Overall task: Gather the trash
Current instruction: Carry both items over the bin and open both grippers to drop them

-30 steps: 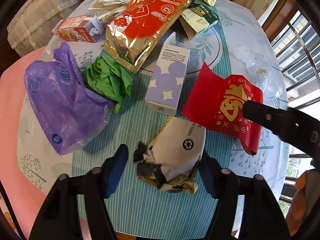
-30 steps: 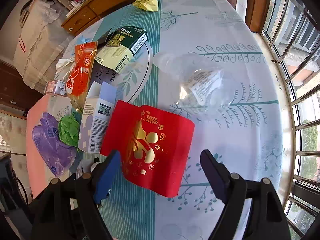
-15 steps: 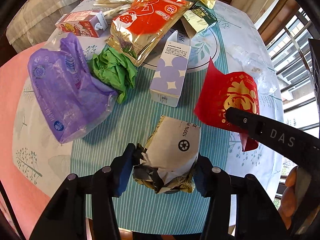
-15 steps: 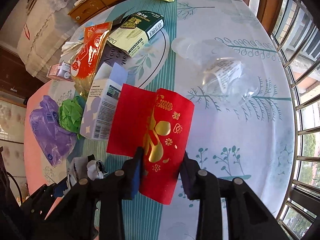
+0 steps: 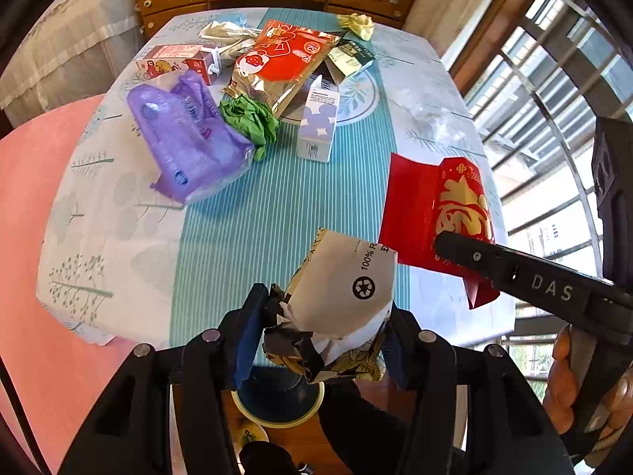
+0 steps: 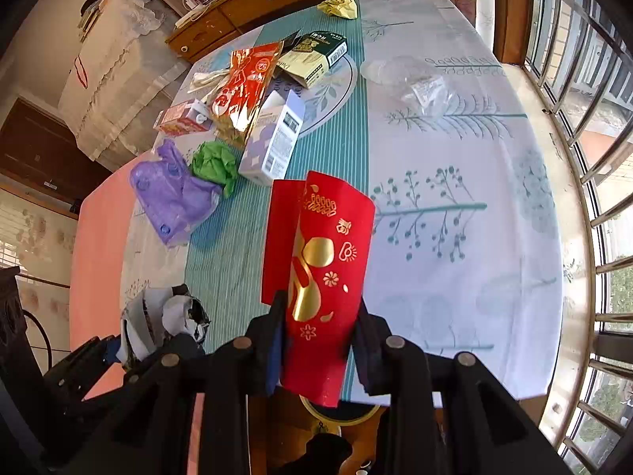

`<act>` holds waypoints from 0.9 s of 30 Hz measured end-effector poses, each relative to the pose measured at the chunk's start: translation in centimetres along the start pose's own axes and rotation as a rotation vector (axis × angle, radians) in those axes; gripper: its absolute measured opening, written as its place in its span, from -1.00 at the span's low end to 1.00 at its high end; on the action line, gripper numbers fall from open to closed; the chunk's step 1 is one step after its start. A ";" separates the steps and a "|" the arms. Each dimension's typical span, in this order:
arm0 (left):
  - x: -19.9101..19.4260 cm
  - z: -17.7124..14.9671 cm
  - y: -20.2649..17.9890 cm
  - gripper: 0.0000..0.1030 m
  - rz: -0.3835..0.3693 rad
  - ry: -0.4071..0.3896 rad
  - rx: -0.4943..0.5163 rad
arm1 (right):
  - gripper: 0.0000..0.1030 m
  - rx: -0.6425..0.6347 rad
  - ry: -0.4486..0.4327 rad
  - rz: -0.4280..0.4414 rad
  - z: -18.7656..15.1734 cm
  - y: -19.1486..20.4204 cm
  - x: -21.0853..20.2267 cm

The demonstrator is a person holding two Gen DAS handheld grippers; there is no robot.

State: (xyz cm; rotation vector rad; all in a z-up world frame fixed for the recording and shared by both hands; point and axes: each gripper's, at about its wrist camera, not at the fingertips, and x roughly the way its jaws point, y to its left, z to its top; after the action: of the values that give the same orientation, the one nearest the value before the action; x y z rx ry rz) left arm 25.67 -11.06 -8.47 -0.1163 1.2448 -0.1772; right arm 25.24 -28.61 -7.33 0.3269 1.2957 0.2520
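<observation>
My left gripper (image 5: pixel 320 336) clamps a crumpled white paper bag (image 5: pixel 340 297). My right gripper (image 6: pixel 320 340) pinches a glossy red envelope with gold print (image 6: pixel 324 269), both lifted above the striped teal tablecloth (image 6: pixel 233 245).

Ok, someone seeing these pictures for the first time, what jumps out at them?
Probably the red envelope with gold print, pinched upright in the right gripper above the table's near edge. Next, the crumpled paper bag with a recycling mark, held in the left gripper. Behind them, litter lies on the patterned tablecloth, notably a purple plastic bag.
</observation>
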 end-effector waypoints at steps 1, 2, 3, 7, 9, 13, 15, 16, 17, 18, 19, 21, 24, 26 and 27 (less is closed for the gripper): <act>-0.9 -1.0 0.4 -0.01 -0.010 -0.007 0.017 | -0.43 0.001 -0.003 -0.007 -1.2 0.4 -0.5; -1.7 -2.0 0.7 -0.01 -0.016 -0.011 0.032 | -0.43 0.003 -0.007 -0.016 -2.3 0.9 -0.8; -2.4 -3.1 1.1 -0.01 -0.023 -0.013 0.053 | -0.43 0.008 -0.014 -0.025 -3.8 1.4 -1.2; -4.9 -7.2 2.7 -0.01 -0.031 -0.032 0.153 | -0.43 0.031 -0.037 -0.055 -9.4 3.7 -1.7; -5.9 -9.1 3.6 -0.01 -0.039 -0.044 0.190 | -0.43 0.066 -0.039 -0.059 -12.3 4.6 -1.5; -7.0 -12.9 5.8 -0.01 -0.053 -0.038 0.245 | -0.43 0.120 -0.041 -0.064 -17.4 6.3 -0.9; -7.0 -14.5 6.6 -0.01 -0.051 -0.026 0.259 | -0.42 0.127 -0.028 -0.068 -19.8 7.0 -0.3; -6.9 -15.4 7.1 -0.01 -0.052 -0.017 0.261 | -0.42 0.130 -0.017 -0.071 -20.8 7.2 0.1; -6.7 -16.2 7.6 -0.01 -0.054 -0.005 0.258 | -0.42 0.138 -0.002 -0.072 -21.6 7.3 0.4; -6.6 -17.0 8.0 -0.01 -0.058 0.012 0.251 | -0.42 0.158 0.016 -0.067 -22.5 7.2 0.8; -6.3 -17.6 8.3 -0.01 -0.066 0.029 0.243 | -0.42 0.177 0.025 -0.063 -23.2 7.1 1.0; -5.5 -18.9 8.8 -0.01 -0.085 0.071 0.225 | -0.42 0.197 0.035 -0.079 -24.6 6.7 1.4; -3.9 -20.4 9.1 0.00 -0.101 0.121 0.212 | -0.42 0.208 0.052 -0.113 -26.4 6.1 2.4; -2.4 -21.4 9.2 0.01 -0.102 0.143 0.202 | -0.42 0.218 0.071 -0.135 -27.5 5.4 3.6; -1.6 -21.9 9.2 0.01 -0.098 0.154 0.197 | -0.42 0.226 0.086 -0.149 -28.1 4.9 4.6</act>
State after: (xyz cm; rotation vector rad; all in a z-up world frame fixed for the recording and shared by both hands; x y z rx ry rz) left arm 5.08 -1.52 -15.66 0.0074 1.3683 -0.3986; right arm -0.80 -19.67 -16.30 0.4126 1.4295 -0.0076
